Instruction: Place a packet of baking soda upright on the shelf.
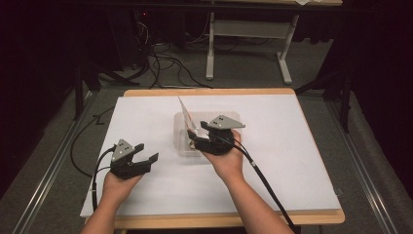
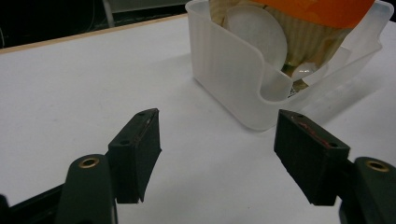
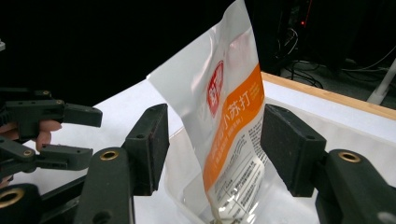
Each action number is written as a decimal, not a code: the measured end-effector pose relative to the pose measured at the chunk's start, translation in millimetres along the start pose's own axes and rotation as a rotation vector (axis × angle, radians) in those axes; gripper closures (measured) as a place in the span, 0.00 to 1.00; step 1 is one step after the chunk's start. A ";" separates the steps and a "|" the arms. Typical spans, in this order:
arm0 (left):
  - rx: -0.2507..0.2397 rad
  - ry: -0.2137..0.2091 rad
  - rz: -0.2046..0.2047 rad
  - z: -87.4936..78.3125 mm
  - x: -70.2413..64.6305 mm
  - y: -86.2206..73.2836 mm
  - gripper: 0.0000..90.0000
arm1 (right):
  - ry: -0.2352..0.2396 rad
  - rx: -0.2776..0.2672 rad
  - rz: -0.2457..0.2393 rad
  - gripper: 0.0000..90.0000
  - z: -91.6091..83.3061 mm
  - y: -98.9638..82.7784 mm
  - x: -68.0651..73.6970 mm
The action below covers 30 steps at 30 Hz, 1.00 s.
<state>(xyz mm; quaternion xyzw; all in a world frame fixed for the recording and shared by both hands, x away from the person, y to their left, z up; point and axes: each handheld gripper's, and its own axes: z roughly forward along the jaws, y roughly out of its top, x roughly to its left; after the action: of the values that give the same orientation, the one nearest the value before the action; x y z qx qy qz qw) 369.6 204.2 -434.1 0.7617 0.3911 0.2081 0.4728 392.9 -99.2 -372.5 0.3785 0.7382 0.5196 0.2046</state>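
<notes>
right gripper over the translucent plastic bin, jaws apart, pads clear of the orange-and-white snack packet standing between them. packet upright in the bin, top corner leaning up and away from the jaws. left gripper resting low on the white table sheet, jaws spread wide with nothing in them, bin just ahead and slightly to their right side, packet's orange face and a round clear window seen through its wall.

judged as the release step: packet set into the bin, grip let go. next calls for backing straight off without brushing the packet's thin upper edge, likely to tip easily.
</notes>
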 end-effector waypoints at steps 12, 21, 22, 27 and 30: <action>0.000 -0.001 0.014 -0.7 -1.8 -0.2 0.35 | -0.009 0.006 -0.018 0.45 -16.6 -20.4 -3.6; 0.001 0.000 0.018 -0.6 -2.0 -0.4 0.35 | -0.050 0.021 -0.011 0.41 -36.5 -38.8 -19.4; 0.003 0.000 0.019 -0.6 -2.1 -0.4 0.35 | -0.056 0.020 -0.016 0.40 -40.1 -40.2 -21.7; 0.003 0.003 0.017 -0.9 -2.1 -0.7 0.35 | -0.094 0.004 -0.009 0.40 -64.5 -45.6 -36.0; 0.004 0.010 0.017 -1.4 -1.8 -0.9 0.35 | -0.121 -0.011 -0.006 0.40 -82.8 -48.1 -48.1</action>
<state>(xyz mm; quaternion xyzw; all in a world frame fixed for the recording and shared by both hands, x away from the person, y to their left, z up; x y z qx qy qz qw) 367.2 203.8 -434.1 0.7649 0.3872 0.2152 0.4676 349.0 -195.3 -390.1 0.4058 0.7226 0.4993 0.2525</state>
